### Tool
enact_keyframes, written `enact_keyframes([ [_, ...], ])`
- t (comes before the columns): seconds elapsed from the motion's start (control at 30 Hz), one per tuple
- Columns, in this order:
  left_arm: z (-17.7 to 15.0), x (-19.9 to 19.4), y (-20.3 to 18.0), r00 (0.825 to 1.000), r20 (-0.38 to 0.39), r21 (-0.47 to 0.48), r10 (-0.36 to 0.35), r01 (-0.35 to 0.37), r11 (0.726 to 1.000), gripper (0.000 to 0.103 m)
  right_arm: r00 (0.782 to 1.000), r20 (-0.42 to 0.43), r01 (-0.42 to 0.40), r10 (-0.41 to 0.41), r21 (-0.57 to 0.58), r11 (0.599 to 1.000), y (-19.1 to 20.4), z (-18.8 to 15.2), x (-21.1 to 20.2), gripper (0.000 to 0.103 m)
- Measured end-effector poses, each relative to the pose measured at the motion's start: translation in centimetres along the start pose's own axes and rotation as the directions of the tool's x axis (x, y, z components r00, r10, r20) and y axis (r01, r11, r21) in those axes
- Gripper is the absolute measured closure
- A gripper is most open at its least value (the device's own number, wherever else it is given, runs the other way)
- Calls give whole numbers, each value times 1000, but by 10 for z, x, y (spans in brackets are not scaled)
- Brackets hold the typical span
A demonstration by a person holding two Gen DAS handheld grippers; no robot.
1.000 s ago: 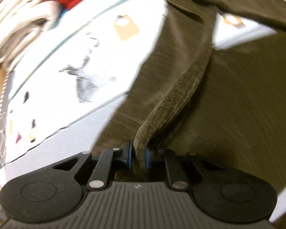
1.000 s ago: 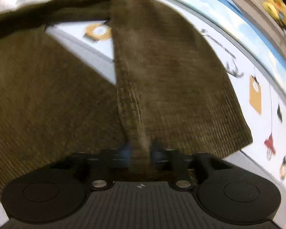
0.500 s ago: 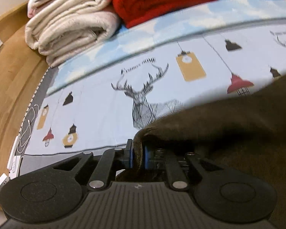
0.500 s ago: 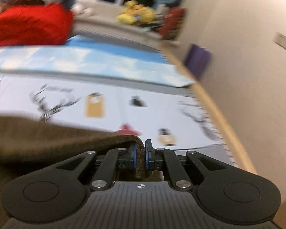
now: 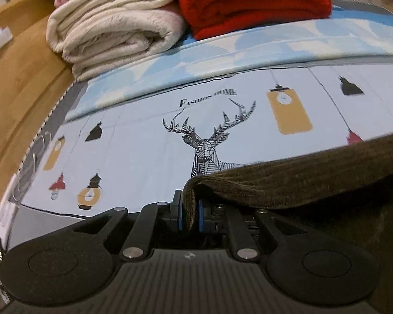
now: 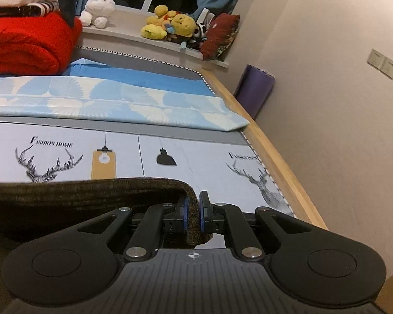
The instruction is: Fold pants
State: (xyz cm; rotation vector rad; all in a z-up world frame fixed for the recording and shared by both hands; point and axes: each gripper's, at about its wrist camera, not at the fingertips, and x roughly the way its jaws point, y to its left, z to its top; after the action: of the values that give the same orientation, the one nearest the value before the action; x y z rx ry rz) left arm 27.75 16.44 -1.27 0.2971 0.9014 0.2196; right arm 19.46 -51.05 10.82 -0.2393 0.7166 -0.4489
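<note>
Left gripper (image 5: 189, 216) held low and near level over the bed, looking toward the far end. Its blue-padded jaws are clamped on a folded corner of the brown corduroy pants (image 5: 301, 180); the cloth bulges up between the pads and runs off to the right as a thick ribbed fold.

Right gripper (image 6: 193, 216) in a matching low pose, pinching the opposite corner of the pants (image 6: 91, 191). A stub of fabric hangs below the pads; the rest stretches left in a taut, rounded edge. Pants lie on the near part of the bed, spanning between the two grippers.

Corduroy: dark olive-brown, fine ribs, heavy and matte.

Bedsheet (image 5: 144, 151): smooth pale-blue print with geometric deer heads, hanging lamps and the words "Fashion Home". Beyond it, a folded light-blue sheet with white leaf pattern (image 6: 118, 102).

At the far end, a folded red blanket (image 5: 251, 2), plush and thick, beside a stack of cream fleece blankets (image 5: 112, 23). Wooden bed frame (image 6: 269, 154) along the edge. Plush toys (image 6: 170, 26) on the window ledge; purple roll (image 6: 254, 89) upright against the beige wall.
</note>
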Motion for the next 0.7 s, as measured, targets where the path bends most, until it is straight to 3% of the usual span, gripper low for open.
enact_keyframes([
  [0.13, 10, 32, 5, 999, -34, -62, -10, 7, 998, 92, 1000, -5, 8, -8, -17, 1000, 30, 32, 37, 95],
  [0.33, 18, 80, 1, 994, -107, -68, -31, 24, 997, 90, 1000, -30, 7, -8, -26, 1000, 79, 79, 95, 95],
  [0.53, 21, 109, 6, 988, -139, -65, -71, 63, 996, 83, 997, -70, 30, -31, -14, 999, 121, 94, 150, 94],
  [0.63, 24, 116, 11, 982, -161, -52, -98, 90, 995, 75, 993, -110, 57, -49, 71, 996, 126, 91, 173, 81],
  [0.7, 30, 115, 16, 974, -195, -51, -118, 110, 993, 67, 992, -126, 34, -8, 199, 979, 118, 81, 178, 71],
])
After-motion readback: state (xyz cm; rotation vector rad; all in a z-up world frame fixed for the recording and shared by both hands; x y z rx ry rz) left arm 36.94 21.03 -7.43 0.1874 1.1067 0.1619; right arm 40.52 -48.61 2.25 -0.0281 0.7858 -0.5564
